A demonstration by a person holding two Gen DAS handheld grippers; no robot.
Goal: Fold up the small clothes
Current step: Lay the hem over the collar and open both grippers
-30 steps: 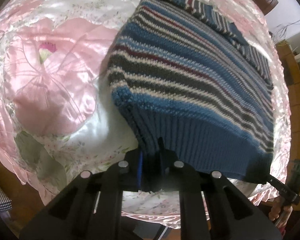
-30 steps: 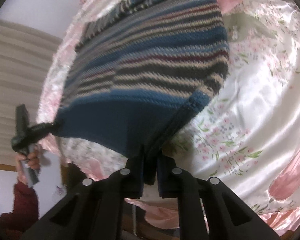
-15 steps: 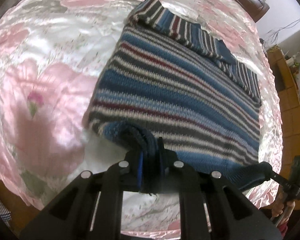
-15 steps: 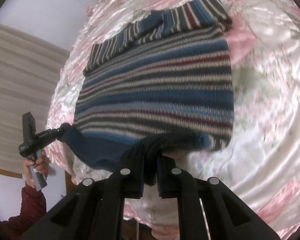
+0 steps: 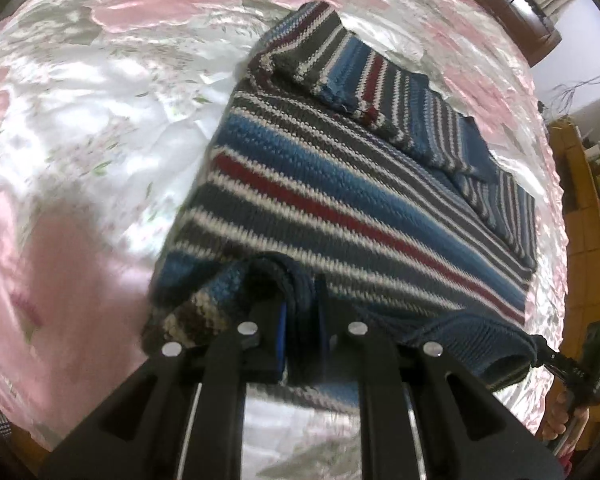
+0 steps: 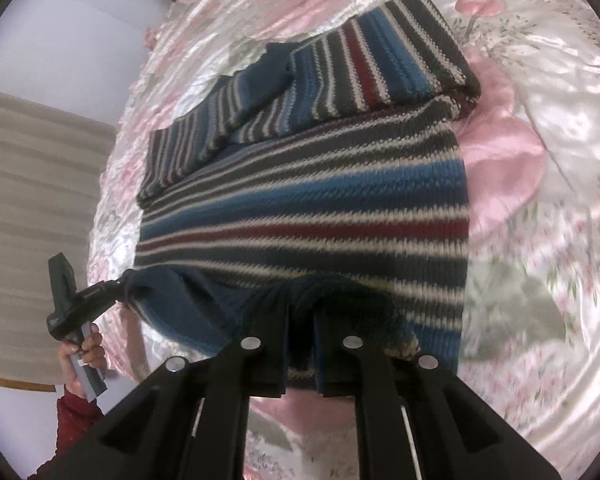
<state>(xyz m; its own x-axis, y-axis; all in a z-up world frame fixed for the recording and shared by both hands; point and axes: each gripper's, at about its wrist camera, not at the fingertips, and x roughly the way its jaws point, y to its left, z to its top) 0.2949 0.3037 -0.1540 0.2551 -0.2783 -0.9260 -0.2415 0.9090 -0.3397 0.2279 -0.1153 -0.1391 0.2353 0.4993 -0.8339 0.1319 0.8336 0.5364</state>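
Left wrist view: my left hand-held gripper is clamped on a bunched corner of the sweater's dark blue ribbed hem. The sweater is a knit with blue, grey, white and dark red stripes; it lies on the pink floral satin bedspread, its body spread away from my left hand-held gripper and its striped sleeves folded across the far end. The hem is turned up over the striped body. At the hem's other corner, to the right of my left hand-held gripper, my right hand-held gripper pinches the fabric.

Compared with half a second ago, the hem has travelled further over the body, and more of the lower stripes are covered.

Right wrist view: my right hand-held gripper is closed on a dark fold of the hem. The sweater lies flat beyond it on the bedspread, sleeves crossed at the far end. To the left of my right hand-held gripper, my left hand-held gripper grips the opposite hem corner, held by a hand in a red sleeve.

Compared with a second ago, the sweater no longer hangs lifted; most of it rests on the bedspread.
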